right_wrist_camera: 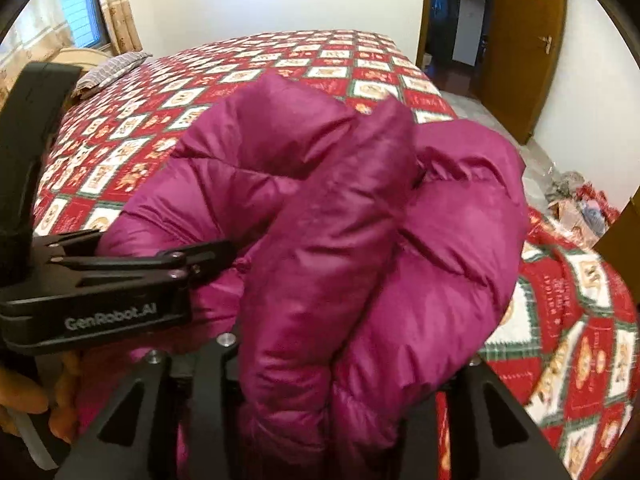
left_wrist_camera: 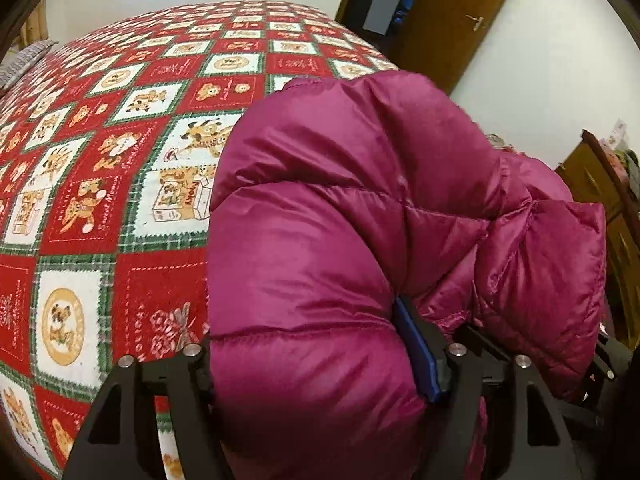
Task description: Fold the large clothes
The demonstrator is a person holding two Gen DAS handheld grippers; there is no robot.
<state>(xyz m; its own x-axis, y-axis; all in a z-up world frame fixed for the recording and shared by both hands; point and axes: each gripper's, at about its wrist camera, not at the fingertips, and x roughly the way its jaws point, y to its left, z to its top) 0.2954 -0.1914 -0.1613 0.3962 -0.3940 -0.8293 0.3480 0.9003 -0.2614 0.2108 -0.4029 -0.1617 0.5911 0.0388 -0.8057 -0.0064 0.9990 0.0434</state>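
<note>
A puffy magenta down jacket [left_wrist_camera: 360,220] is bunched up and held above a bed with a red, white and green patterned bedspread [left_wrist_camera: 100,140]. My left gripper [left_wrist_camera: 320,364] is shut on a thick fold of the jacket, which fills the gap between its fingers. My right gripper [right_wrist_camera: 336,384] is also shut on the jacket [right_wrist_camera: 340,220], whose folds bulge up over the fingers. The left gripper [right_wrist_camera: 236,256] shows in the right wrist view at the left, clamped into the jacket's side. The jacket hides the fingertips.
The bedspread [right_wrist_camera: 280,68] covers the whole bed. A striped pillow [right_wrist_camera: 112,68] lies at the far left by a window. A brown door [right_wrist_camera: 520,48] stands open at the right. Clutter lies on the floor [right_wrist_camera: 580,200] at the right. A wooden cabinet [left_wrist_camera: 600,200] stands right.
</note>
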